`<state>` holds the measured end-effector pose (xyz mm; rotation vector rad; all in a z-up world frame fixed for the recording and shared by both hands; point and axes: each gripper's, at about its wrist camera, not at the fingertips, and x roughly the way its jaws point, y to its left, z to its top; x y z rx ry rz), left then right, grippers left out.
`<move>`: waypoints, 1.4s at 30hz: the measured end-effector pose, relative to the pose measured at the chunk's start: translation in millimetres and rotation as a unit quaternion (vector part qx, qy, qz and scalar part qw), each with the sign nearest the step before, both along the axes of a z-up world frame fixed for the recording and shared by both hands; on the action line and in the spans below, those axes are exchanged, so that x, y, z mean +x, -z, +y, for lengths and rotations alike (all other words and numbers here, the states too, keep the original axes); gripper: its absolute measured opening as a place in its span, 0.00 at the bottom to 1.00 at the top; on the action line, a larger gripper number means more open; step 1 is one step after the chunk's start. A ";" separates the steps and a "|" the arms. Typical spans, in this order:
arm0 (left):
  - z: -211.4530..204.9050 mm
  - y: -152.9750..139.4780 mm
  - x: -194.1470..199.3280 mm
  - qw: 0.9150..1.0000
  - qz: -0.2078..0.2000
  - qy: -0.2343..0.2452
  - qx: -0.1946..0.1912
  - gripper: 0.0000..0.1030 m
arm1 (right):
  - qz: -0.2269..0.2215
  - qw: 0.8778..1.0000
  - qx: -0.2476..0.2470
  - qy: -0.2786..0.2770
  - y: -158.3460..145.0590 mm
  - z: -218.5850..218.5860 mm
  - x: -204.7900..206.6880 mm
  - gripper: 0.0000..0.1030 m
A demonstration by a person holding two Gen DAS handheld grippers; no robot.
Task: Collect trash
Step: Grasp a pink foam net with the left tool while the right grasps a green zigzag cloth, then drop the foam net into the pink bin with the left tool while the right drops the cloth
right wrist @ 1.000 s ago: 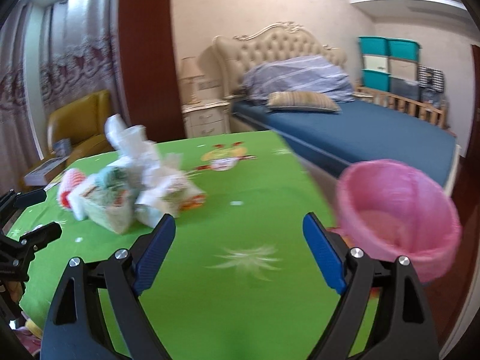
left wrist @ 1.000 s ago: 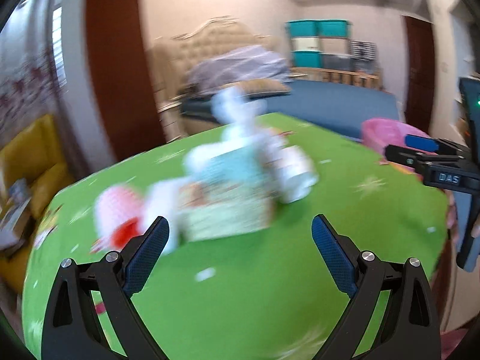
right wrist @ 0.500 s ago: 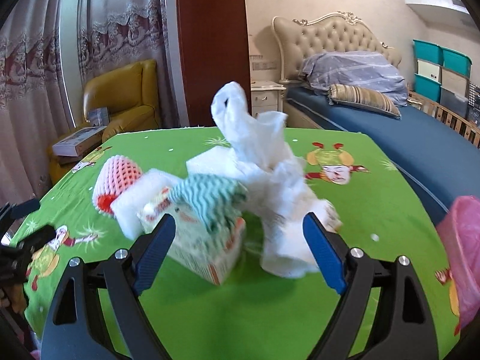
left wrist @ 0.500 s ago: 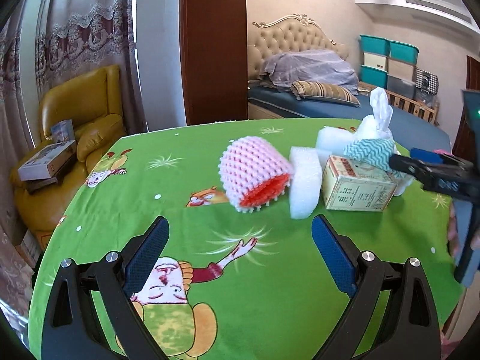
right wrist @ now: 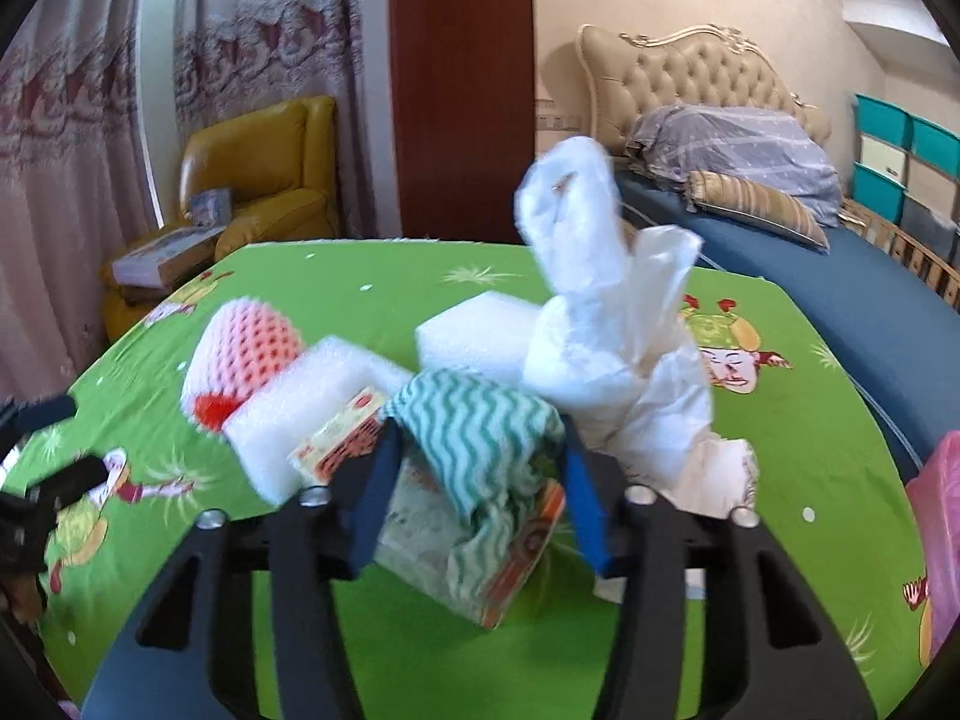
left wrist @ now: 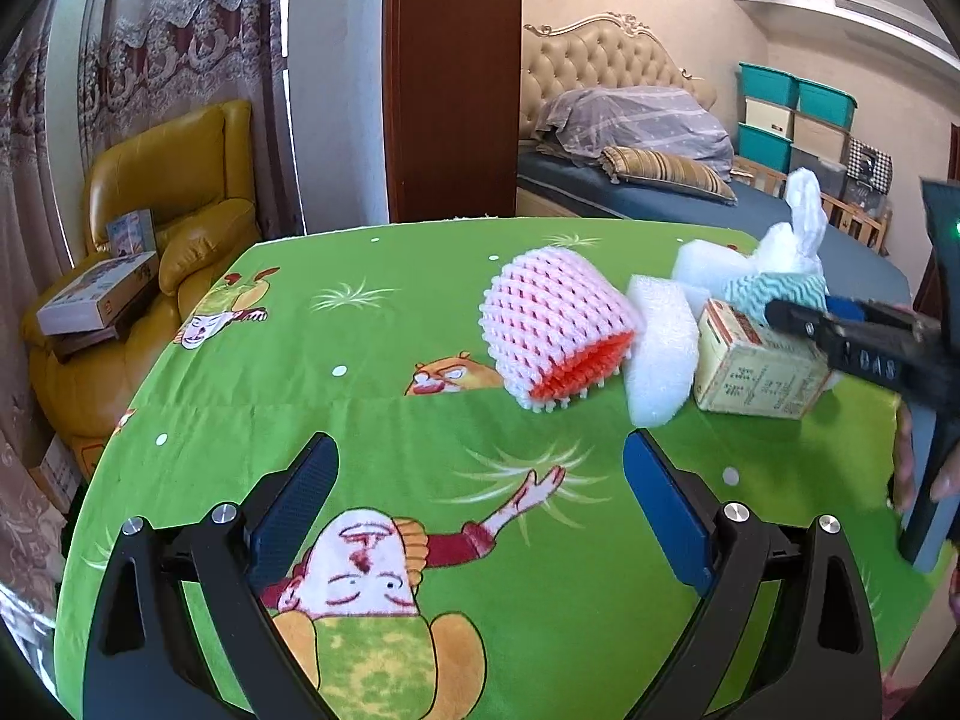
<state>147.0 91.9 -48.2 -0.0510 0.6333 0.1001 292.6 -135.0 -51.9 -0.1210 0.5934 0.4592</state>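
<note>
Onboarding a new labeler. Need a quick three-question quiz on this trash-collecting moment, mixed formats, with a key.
1. True or false: the left gripper is open and holds nothing.
2. What are the right gripper fingers closing around? A) pink foam net B) green wavy cloth C) white plastic bag
3. Fill in: the cloth is draped over a printed cardboard ____.

Key
1. True.
2. B. The foam net and the plastic bag lie to either side, untouched.
3. Box.
</note>
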 end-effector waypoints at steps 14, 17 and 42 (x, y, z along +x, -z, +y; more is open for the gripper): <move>-23.6 -16.1 77.6 1.000 0.013 -0.018 -0.008 0.87 | -0.058 0.998 0.030 0.008 -9.0 -27.7 -40.3 0.28; -21.9 -14.4 100.2 0.999 0.023 -0.028 -0.018 0.87 | -0.059 0.998 0.035 0.005 -6.8 -29.7 -46.4 0.28; -35.9 -15.2 24.4 0.999 -0.024 -0.028 0.028 0.47 | -0.069 0.997 0.044 0.006 -13.5 -37.8 -70.6 0.29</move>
